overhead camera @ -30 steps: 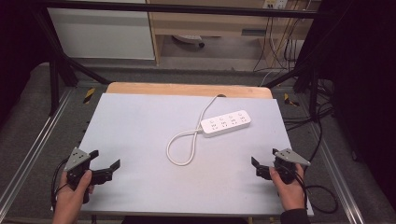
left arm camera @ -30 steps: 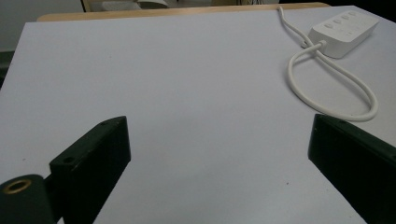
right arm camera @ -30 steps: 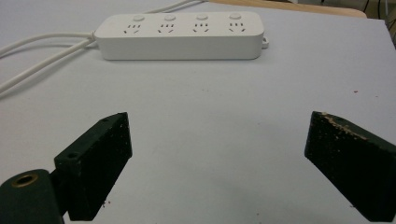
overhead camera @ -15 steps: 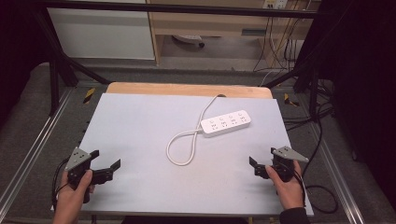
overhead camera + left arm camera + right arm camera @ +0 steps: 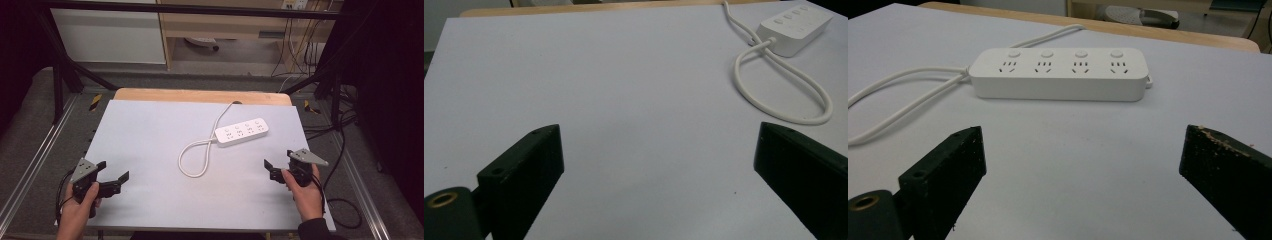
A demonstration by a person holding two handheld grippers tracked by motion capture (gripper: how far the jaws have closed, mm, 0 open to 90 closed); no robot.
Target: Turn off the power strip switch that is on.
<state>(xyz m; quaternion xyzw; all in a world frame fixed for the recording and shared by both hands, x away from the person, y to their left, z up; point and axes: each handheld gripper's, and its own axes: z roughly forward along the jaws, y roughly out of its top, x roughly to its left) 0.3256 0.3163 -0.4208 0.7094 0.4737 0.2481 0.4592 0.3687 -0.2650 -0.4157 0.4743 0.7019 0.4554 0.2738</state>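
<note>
Near the power strip (image 5: 241, 132), both hand-held grippers — left (image 5: 111, 175), right (image 5: 278, 161) — gape, holding nothing.

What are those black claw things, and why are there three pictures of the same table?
A person sits at a table with a white top and holds a tool in each hand. Each tool is a hand-held gripper: two black jaws that open and shut like a pincer. The top picture looks down from above, so you see the left hand-held gripper and the right hand-held gripper in the person's hands. The other two pictures come from small cameras riding on each tool, looking out between its jaws. On the table lies a white power strip with four sockets, and its white cable curls into a loop. Both tools are open and hold nothing.
</note>
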